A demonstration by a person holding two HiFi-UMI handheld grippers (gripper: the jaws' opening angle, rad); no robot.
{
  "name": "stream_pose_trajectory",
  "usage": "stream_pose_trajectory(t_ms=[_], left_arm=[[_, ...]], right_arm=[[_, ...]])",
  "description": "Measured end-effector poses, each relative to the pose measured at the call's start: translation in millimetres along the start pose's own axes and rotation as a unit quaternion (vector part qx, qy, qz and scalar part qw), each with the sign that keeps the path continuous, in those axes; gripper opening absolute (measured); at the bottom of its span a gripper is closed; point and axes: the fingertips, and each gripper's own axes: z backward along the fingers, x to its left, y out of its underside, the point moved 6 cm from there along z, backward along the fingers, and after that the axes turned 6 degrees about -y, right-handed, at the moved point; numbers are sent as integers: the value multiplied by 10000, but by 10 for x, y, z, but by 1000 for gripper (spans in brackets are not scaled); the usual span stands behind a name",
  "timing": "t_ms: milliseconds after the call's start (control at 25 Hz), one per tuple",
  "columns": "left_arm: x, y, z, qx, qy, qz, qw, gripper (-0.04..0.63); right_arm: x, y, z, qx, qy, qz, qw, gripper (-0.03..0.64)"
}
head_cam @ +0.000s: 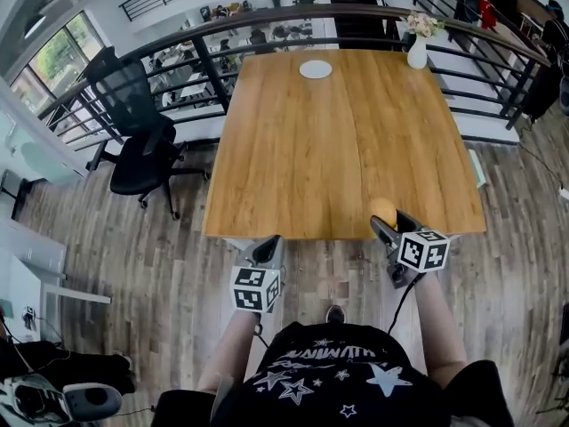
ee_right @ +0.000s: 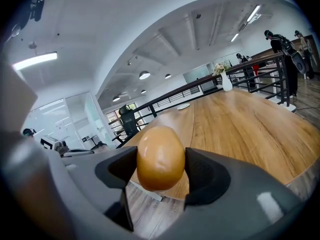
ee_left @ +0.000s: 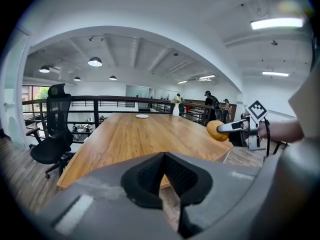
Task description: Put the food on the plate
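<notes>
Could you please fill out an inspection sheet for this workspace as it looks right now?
Surface: wooden table, mostly bare.
Job's things: orange-brown food held over the near edge; white plate at the far end.
Clutter: white vase with flowers, far right corner.
Grippers: right gripper shut on the food; left gripper shut, empty, short of the near edge.
Cables: black cable hanging below the right gripper.
Surroundings: black office chair left of the table; railing beyond.

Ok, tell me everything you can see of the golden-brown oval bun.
The golden-brown oval bun looks smooth, glossy and whole, like baked bread. It sits upright, clamped at its sides between the right gripper's black pads, above the near edge of the wooden table, apparently not touching it.
</notes>
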Motion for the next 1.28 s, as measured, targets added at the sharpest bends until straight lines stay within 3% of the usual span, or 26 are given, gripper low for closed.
stream_pose_trajectory(t_ms=[400,640,840,1280], left_arm=[[40,-170,-333,215,-227,136,9994,2],[570,-324,-731,126,-258,218,9994,2],[939,-714,-1210,-47,-145,183,9997,2],[1713,-1277,-2035,-192,-46,226,9995,2]], right_arm=[[-461,-280,-305,252,-52,-164,9995,304],[-560,-400,-788,279,67,-155,9995,304],[-734,-815,-1059,107,386,-146,9991,304],[-931,-1420,-1903,35,567,-116,9983,304]])
